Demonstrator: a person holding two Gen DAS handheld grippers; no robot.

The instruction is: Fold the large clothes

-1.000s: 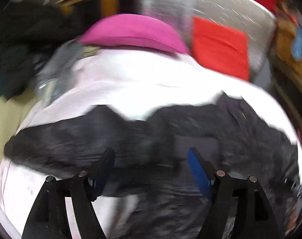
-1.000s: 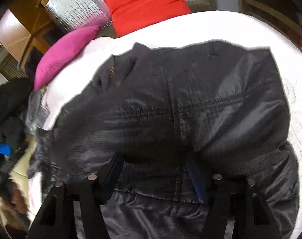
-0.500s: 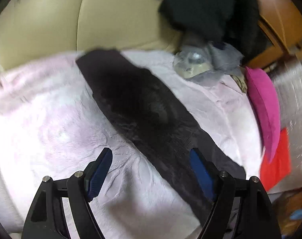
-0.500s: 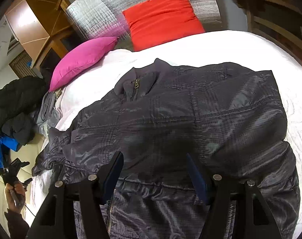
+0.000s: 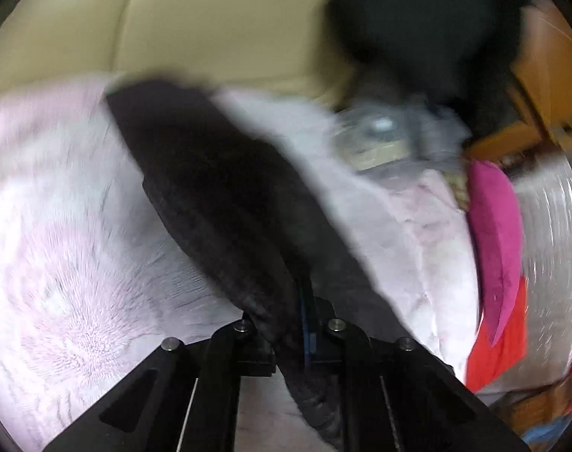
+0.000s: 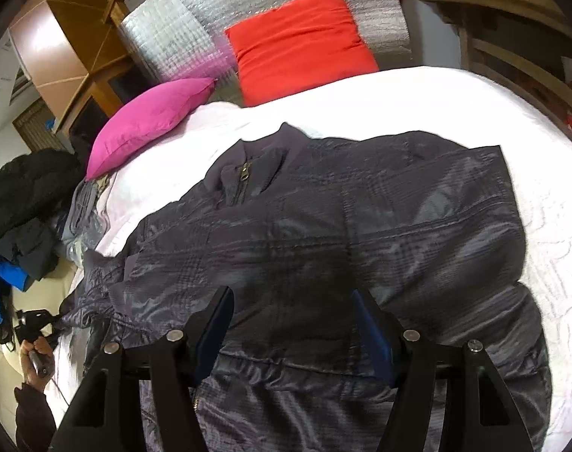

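Observation:
A dark grey padded jacket (image 6: 361, 233) lies spread on the white bed cover (image 6: 531, 150), collar and zip toward the cushions. My right gripper (image 6: 291, 301) hovers open just above its lower body, with nothing between the fingers. In the left wrist view one jacket sleeve (image 5: 218, 196) stretches diagonally across the pale cover (image 5: 60, 245). My left gripper (image 5: 305, 301) is closing tight on it, and the fabric is pinched between the pads. The right wrist view shows that left gripper (image 6: 56, 320) at the far left on the sleeve end, held by a hand (image 6: 35, 354).
A magenta cushion (image 6: 150, 120) and a red cushion (image 6: 301, 41) lean on a silver quilted board (image 6: 173, 37) at the bed's head. A heap of dark clothes (image 6: 22, 196) and a grey plastic-wrapped bundle (image 5: 380, 139) sit beside beige upholstery (image 5: 191, 30). Wooden furniture (image 6: 512, 49) stands on the right.
My left gripper swung from the jacket body to the outstretched sleeve, rolled, and closed on it. The right gripper stayed open and rose slightly, so more of the jacket shows.

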